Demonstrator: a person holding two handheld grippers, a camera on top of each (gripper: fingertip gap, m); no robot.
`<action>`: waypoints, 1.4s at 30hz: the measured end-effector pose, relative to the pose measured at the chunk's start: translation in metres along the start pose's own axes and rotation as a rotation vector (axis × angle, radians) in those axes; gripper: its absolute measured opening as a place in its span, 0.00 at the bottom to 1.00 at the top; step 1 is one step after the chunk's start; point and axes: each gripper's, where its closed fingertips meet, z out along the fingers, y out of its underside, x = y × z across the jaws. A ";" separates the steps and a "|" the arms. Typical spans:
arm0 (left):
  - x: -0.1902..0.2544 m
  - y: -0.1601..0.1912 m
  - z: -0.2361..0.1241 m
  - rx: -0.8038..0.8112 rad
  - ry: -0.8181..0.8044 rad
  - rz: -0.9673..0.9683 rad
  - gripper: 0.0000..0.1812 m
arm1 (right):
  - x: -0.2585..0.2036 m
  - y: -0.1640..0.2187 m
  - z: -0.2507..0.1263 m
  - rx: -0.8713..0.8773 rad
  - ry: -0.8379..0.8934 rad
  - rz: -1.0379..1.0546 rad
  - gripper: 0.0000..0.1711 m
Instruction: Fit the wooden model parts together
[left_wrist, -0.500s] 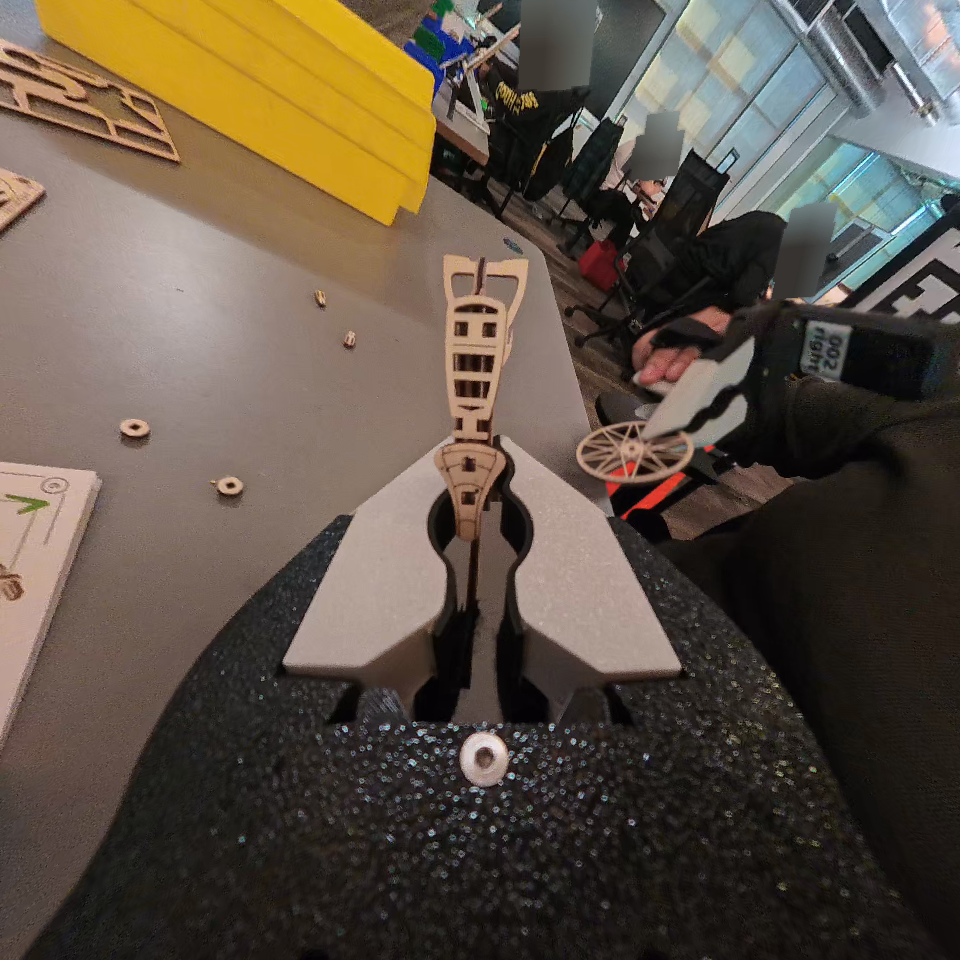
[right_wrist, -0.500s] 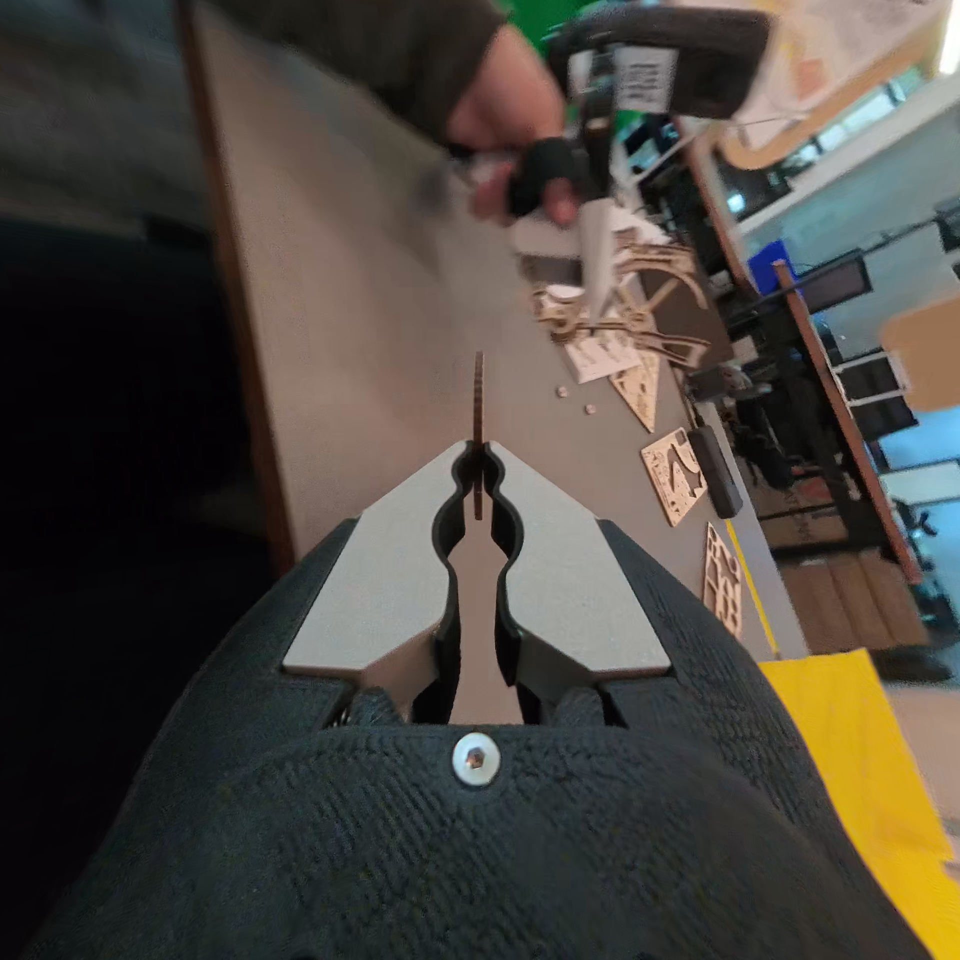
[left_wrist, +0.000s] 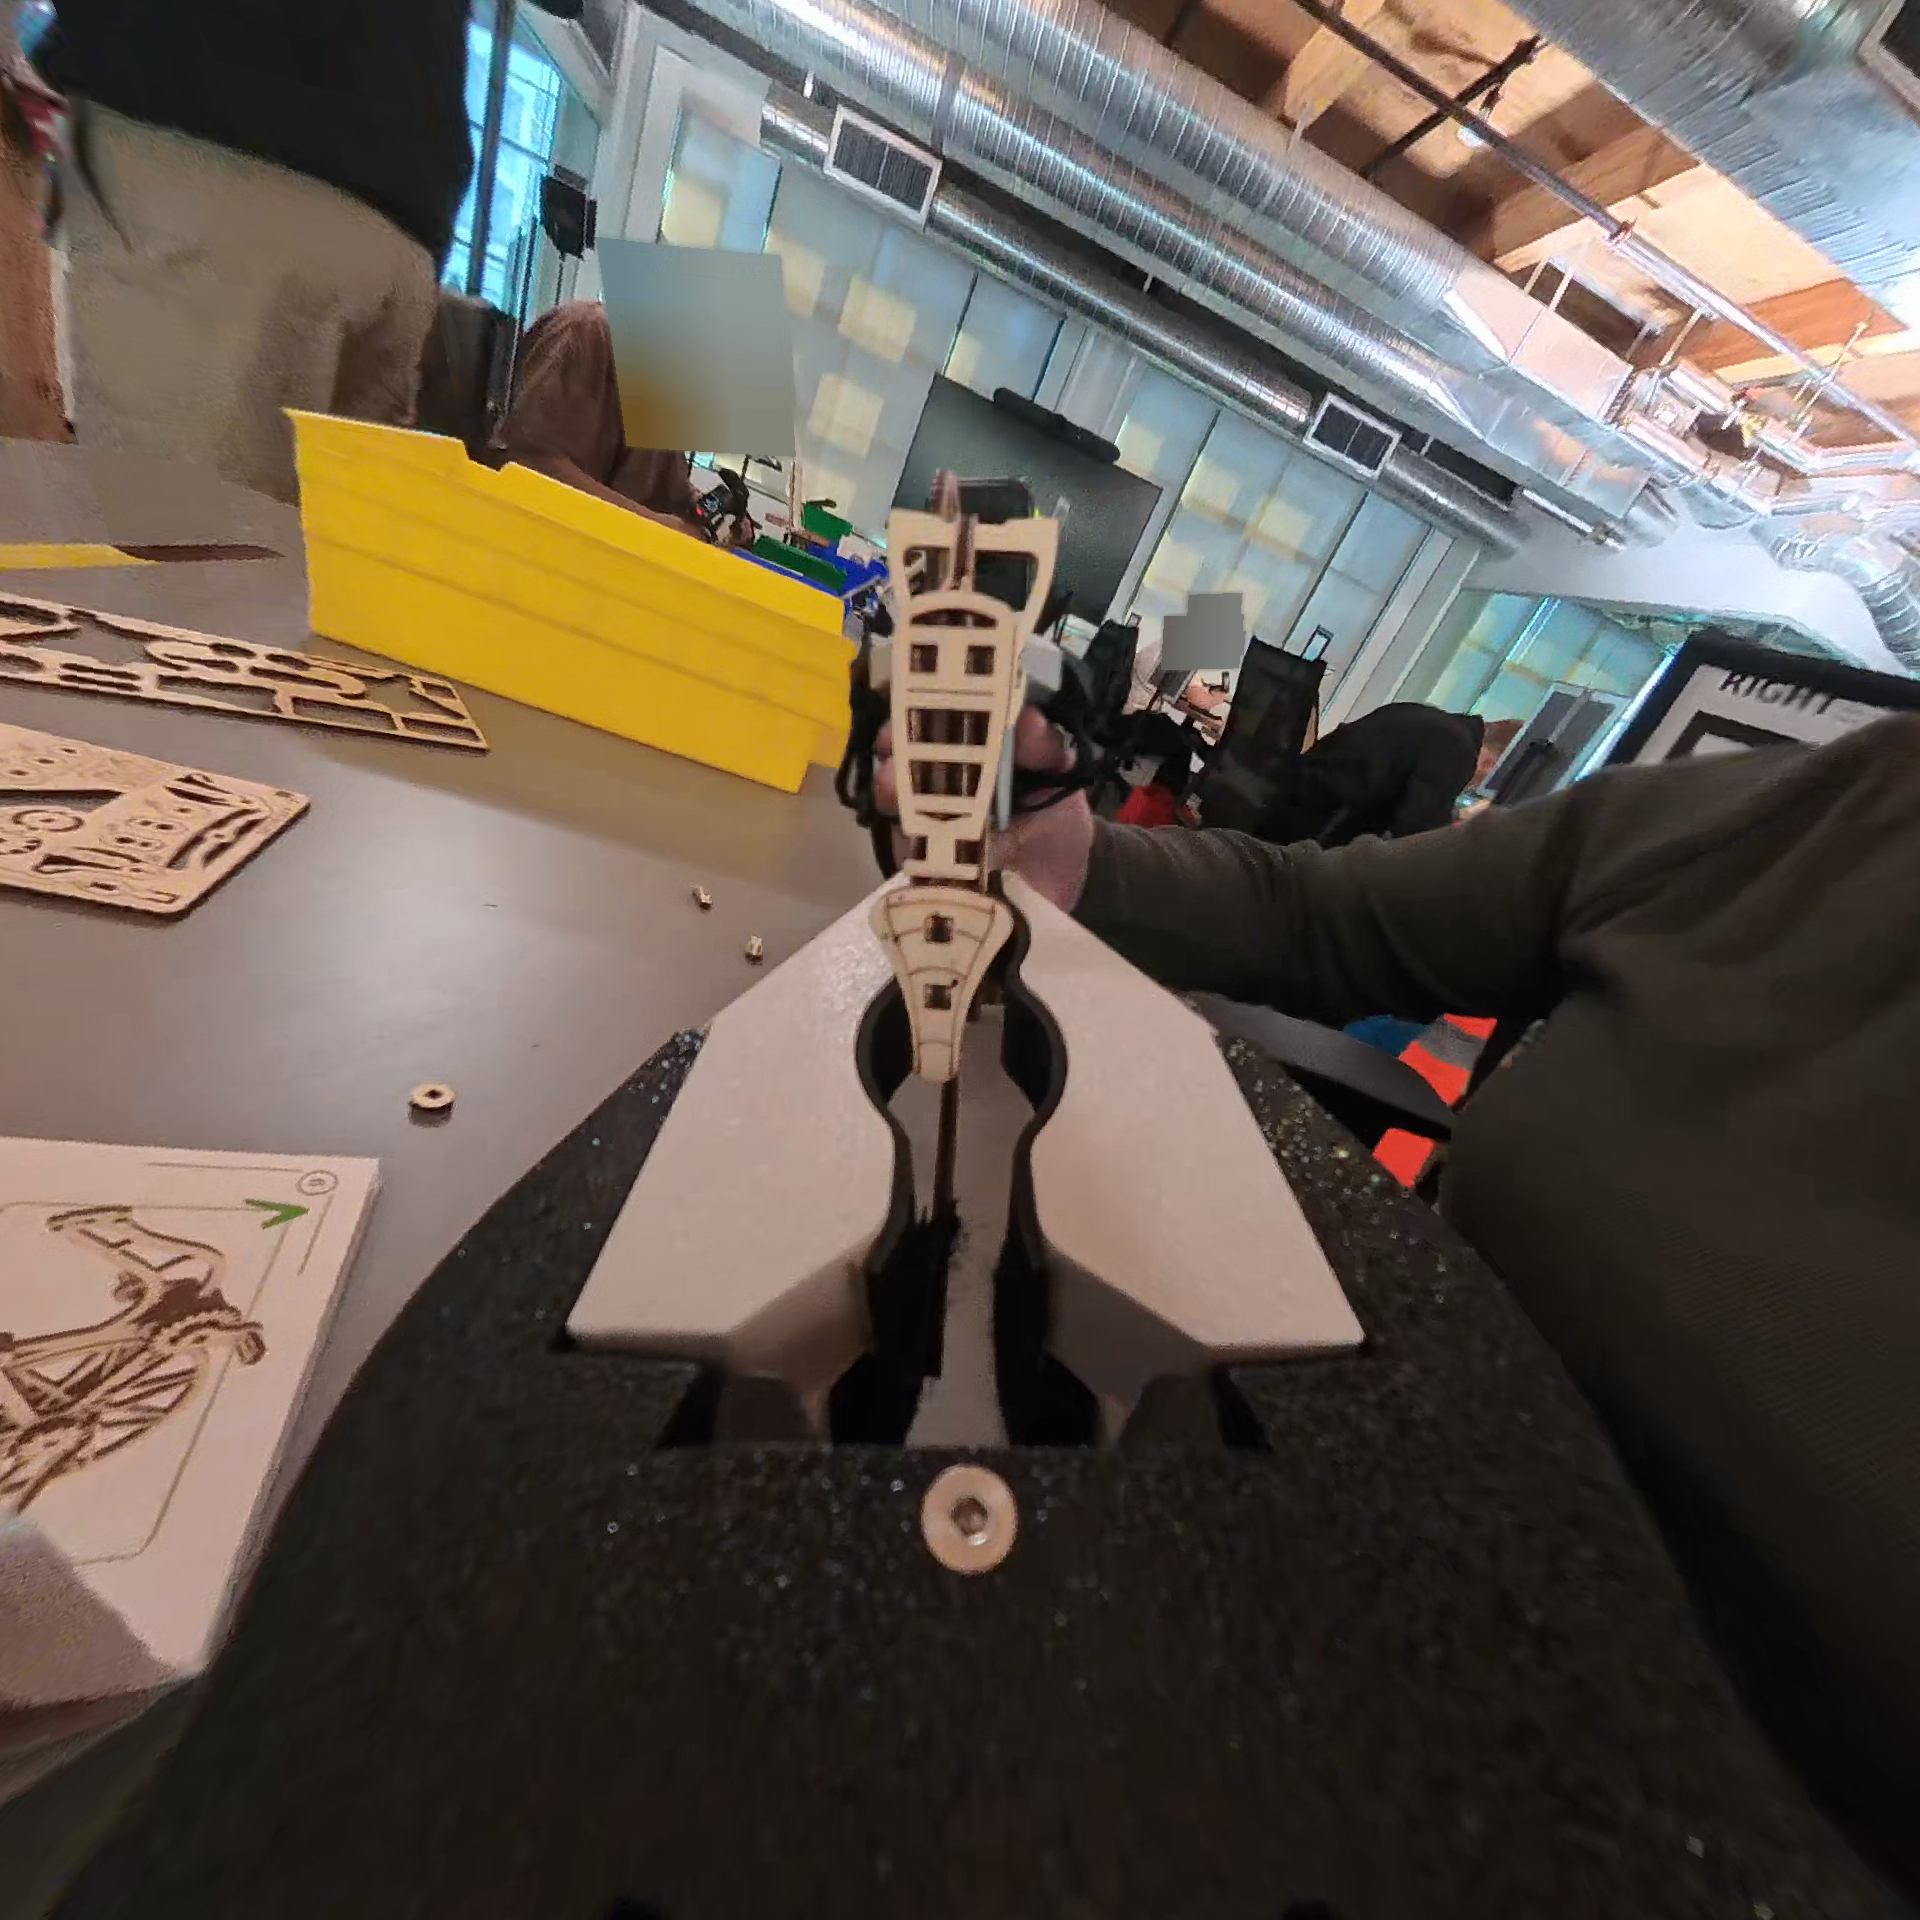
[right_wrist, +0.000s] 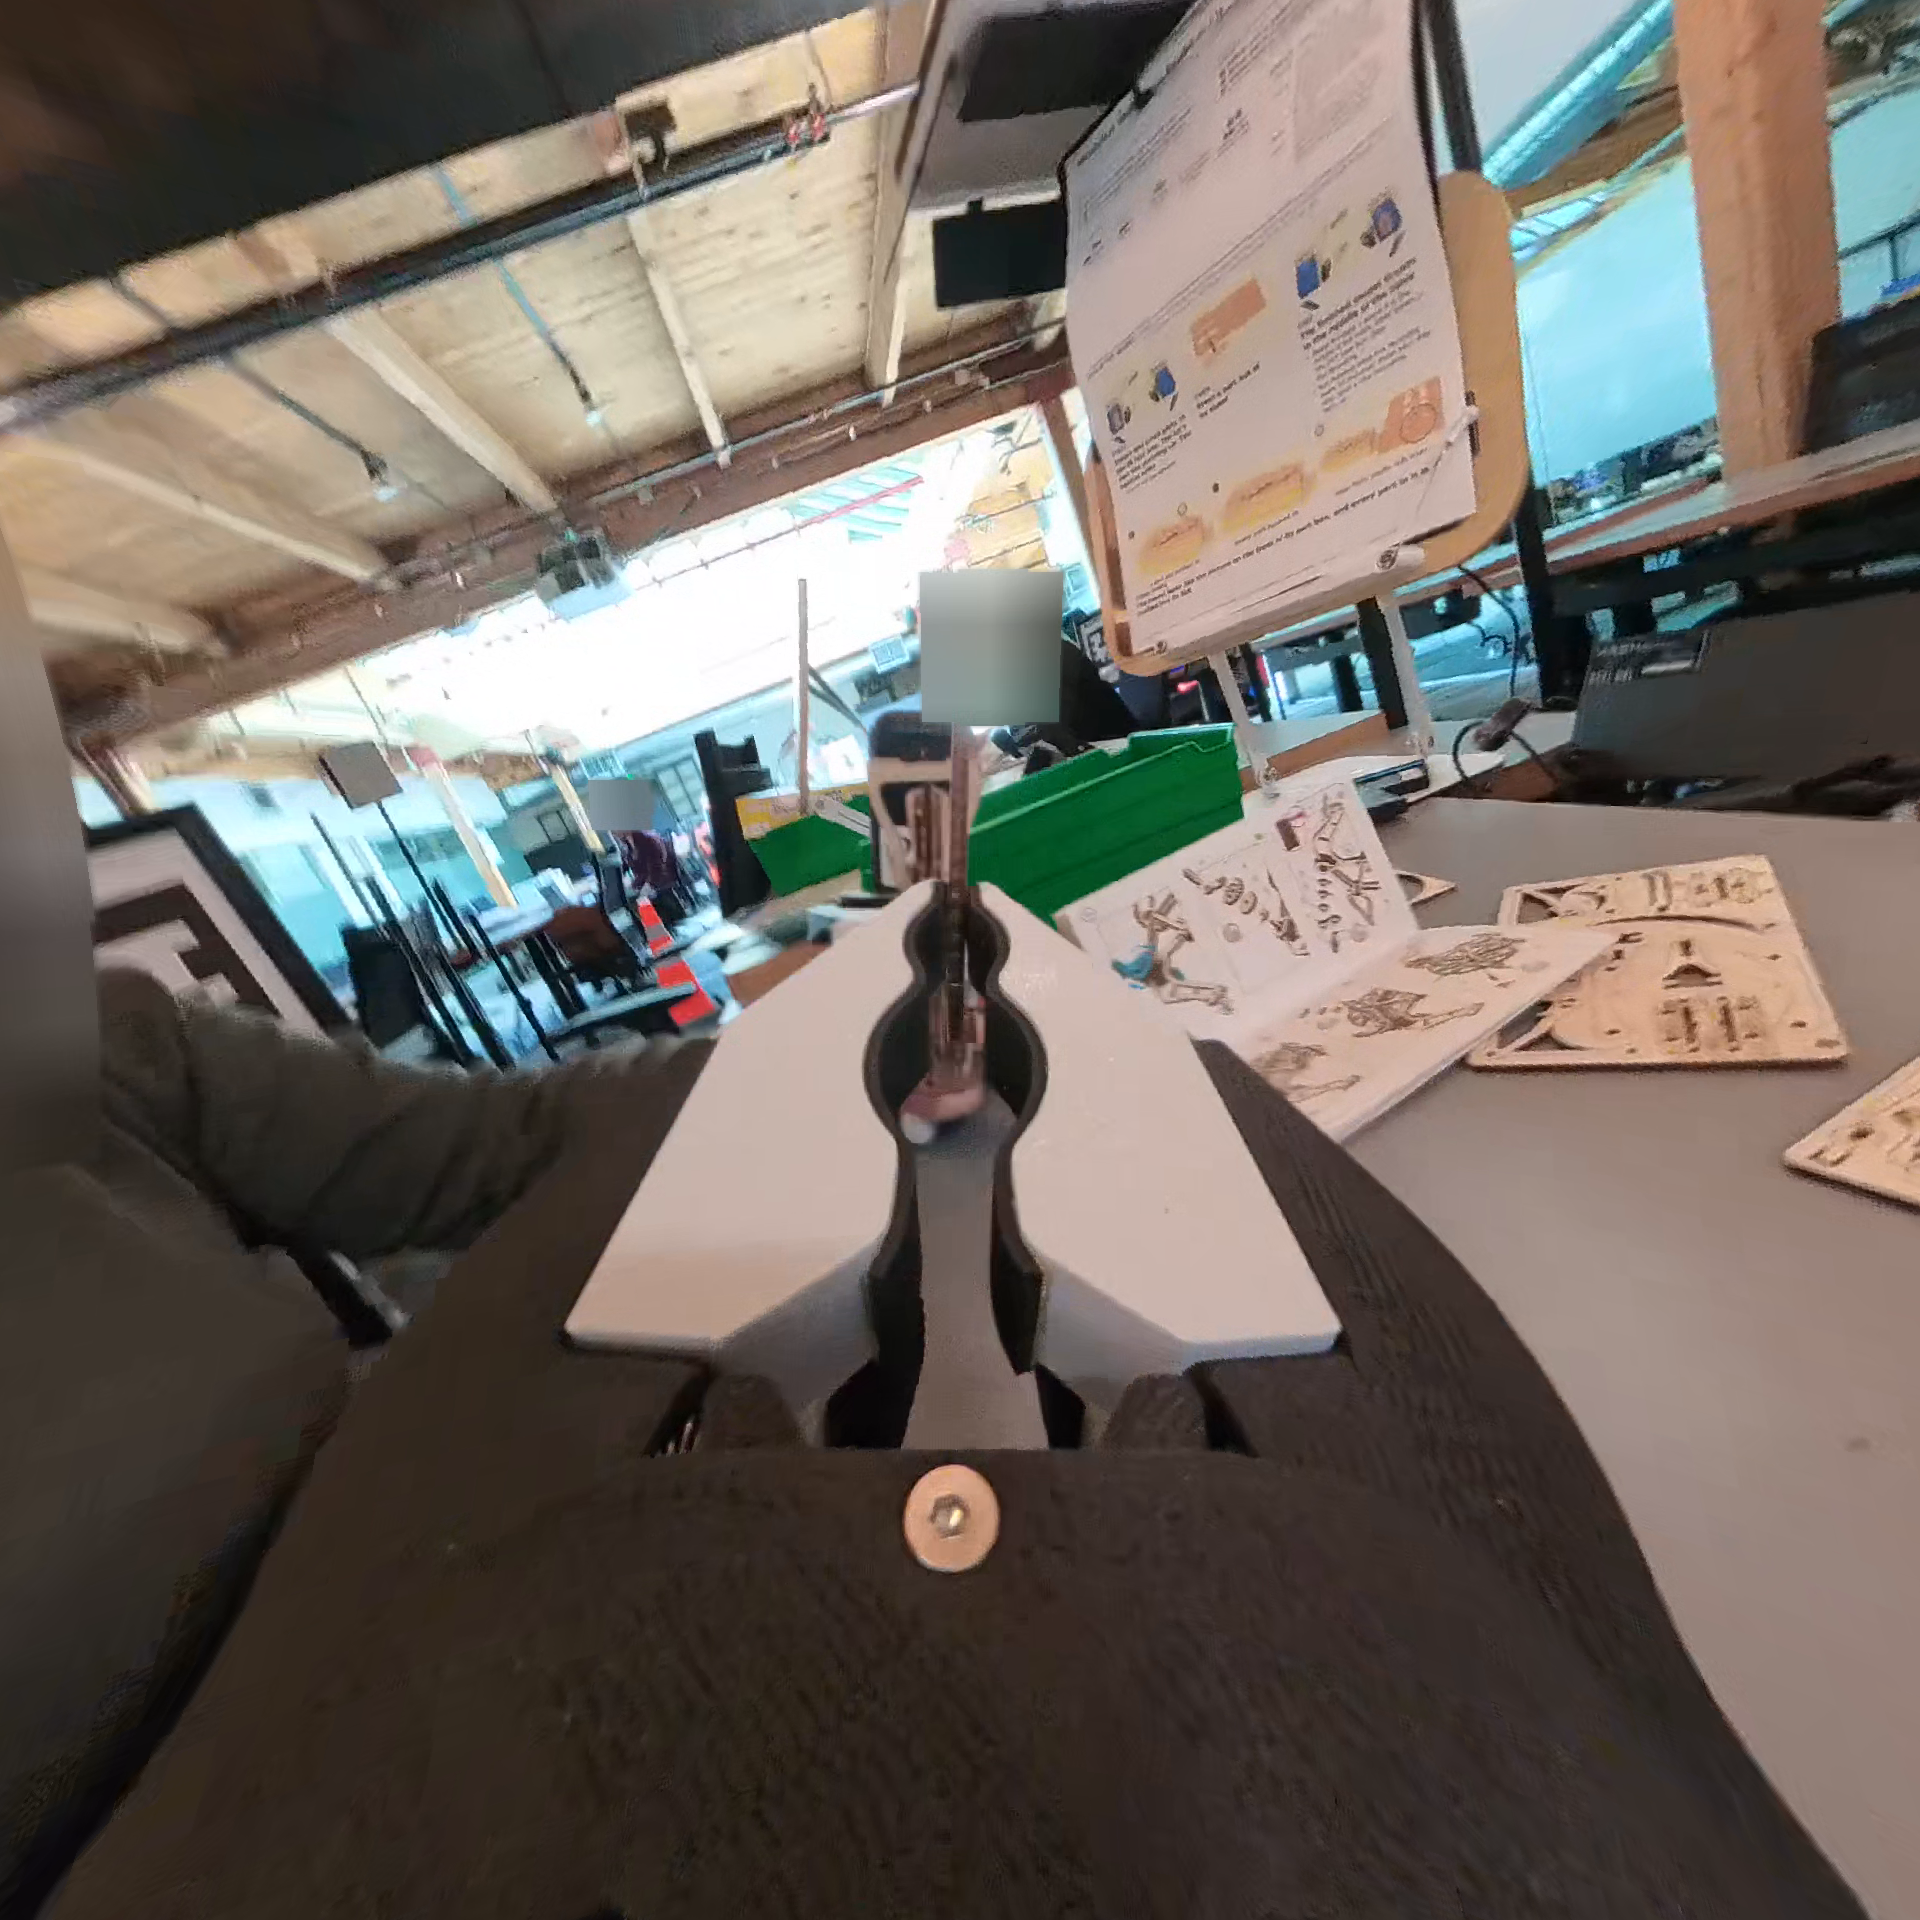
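Your left gripper (left_wrist: 948, 935) pinches the wooden frame (left_wrist: 951, 727) upright; your right gripper (right_wrist: 954, 904) (clamped on a thin part, edge-on) faces it from directly beyond

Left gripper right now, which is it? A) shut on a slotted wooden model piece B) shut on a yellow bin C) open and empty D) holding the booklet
A: the left gripper has its jaws closed on the base of the slotted wooden piece, which stands up past the tips; the yellow bin and booklet sit on the table.
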 end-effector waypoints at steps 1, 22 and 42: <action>-0.004 0.004 -0.001 -0.013 -0.014 0.018 0.04 | 0.003 0.005 -0.001 -0.003 -0.014 -0.034 0.00; 0.001 0.013 0.011 -0.029 0.011 -0.045 0.04 | -0.008 0.018 -0.002 0.041 -0.092 0.042 0.00; 0.005 0.036 0.023 -0.189 -0.033 0.047 0.04 | -0.011 0.041 0.007 -0.102 -0.089 0.026 0.00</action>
